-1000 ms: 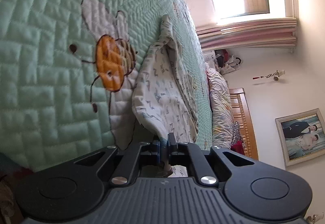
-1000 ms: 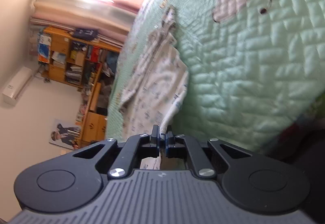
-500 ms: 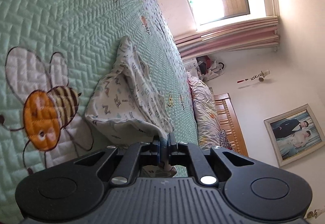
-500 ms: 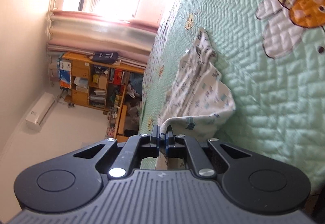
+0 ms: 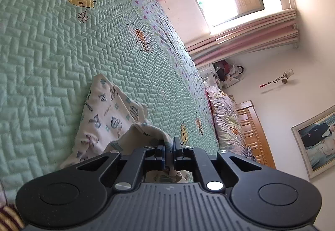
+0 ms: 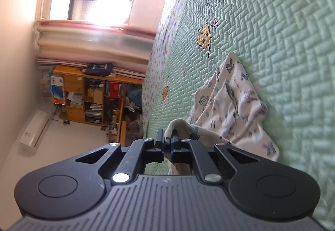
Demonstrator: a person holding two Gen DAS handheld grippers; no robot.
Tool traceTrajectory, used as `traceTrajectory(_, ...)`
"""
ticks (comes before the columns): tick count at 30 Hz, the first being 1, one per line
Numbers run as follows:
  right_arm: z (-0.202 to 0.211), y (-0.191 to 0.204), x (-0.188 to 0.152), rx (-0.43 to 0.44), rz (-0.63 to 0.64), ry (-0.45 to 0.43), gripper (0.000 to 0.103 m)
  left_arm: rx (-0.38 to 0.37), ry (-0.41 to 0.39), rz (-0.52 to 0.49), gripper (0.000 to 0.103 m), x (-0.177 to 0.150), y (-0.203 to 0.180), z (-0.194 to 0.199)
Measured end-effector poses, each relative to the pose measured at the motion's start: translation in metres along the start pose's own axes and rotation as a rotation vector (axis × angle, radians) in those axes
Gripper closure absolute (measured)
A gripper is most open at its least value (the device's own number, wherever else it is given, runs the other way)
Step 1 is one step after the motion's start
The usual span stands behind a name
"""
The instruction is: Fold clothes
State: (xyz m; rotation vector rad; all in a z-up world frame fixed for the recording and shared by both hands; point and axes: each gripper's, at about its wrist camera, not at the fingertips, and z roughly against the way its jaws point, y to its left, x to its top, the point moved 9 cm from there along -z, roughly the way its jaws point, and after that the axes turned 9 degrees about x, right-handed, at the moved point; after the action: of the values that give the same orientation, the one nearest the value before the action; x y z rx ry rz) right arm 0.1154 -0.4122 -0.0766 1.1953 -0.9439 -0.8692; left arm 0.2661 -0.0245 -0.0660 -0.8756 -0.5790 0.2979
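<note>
The left tool (image 5: 168, 150) is clamped tight on an edge of the letter-printed white garment (image 5: 104, 122), the cloth pinched between its closed jaws. The right tool (image 6: 166, 143) is likewise closed on another edge of the same garment (image 6: 232, 109), a fold bulging over its tips. Between the two grips the garment's near part is lifted, while its far part lies bunched on the mint-green quilted bedspread (image 5: 52, 53), toward the middle of the bed and well clear of its patterned far border (image 6: 161, 46)
</note>
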Motion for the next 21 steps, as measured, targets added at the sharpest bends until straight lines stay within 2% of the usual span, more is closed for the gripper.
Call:
traceTrajectory(4, -0.045, -0.018, 0.027, -0.038, -0.012, 0.013, 0.097, 0.059, 0.018, -0.003, 0.096, 0.025, 0.006, -0.053)
traceTrajectory(7, -0.072, -0.043, 0.048, -0.064, -0.055, 0.004, 0.097, 0.171, 0.039, -0.009, 0.094, 0.037, 0.023, -0.089)
traceTrajectory(10, -0.089, -0.072, 0.065, -0.099, -0.092, -0.014, 0.089, 0.256, 0.060, -0.031, 0.081, 0.045, 0.038, -0.111)
traceTrajectory(11, -0.091, -0.080, 0.069, -0.111, -0.104, -0.021, 0.087, 0.254, 0.059, -0.045, 0.080, 0.048, 0.039, -0.113)
traceTrajectory(12, -0.092, -0.087, 0.073, -0.115, -0.110, -0.032, 0.081, 0.246, 0.054, -0.062, 0.072, 0.053, 0.038, -0.113)
traceTrajectory(14, -0.085, -0.089, 0.083, -0.072, -0.112, -0.084, 0.074, 0.248, 0.026, -0.082, 0.053, 0.064, 0.038, -0.110)
traceTrajectory(15, -0.081, -0.089, 0.087, -0.035, -0.117, -0.115, 0.071, 0.254, 0.006, -0.080, 0.037, 0.070, 0.040, -0.107)
traceTrajectory(16, -0.076, -0.087, 0.091, 0.013, -0.130, -0.142, 0.067, 0.258, -0.017, -0.072, 0.031, 0.078, 0.043, -0.104)
traceTrajectory(19, -0.064, -0.074, 0.085, 0.122, -0.120, -0.161, 0.065, 0.255, -0.031, -0.040, 0.032, 0.090, 0.054, -0.095)
traceTrajectory(21, -0.063, -0.057, 0.065, 0.153, -0.048, -0.103, 0.065, 0.236, -0.034, -0.025, 0.032, 0.087, 0.059, -0.082)
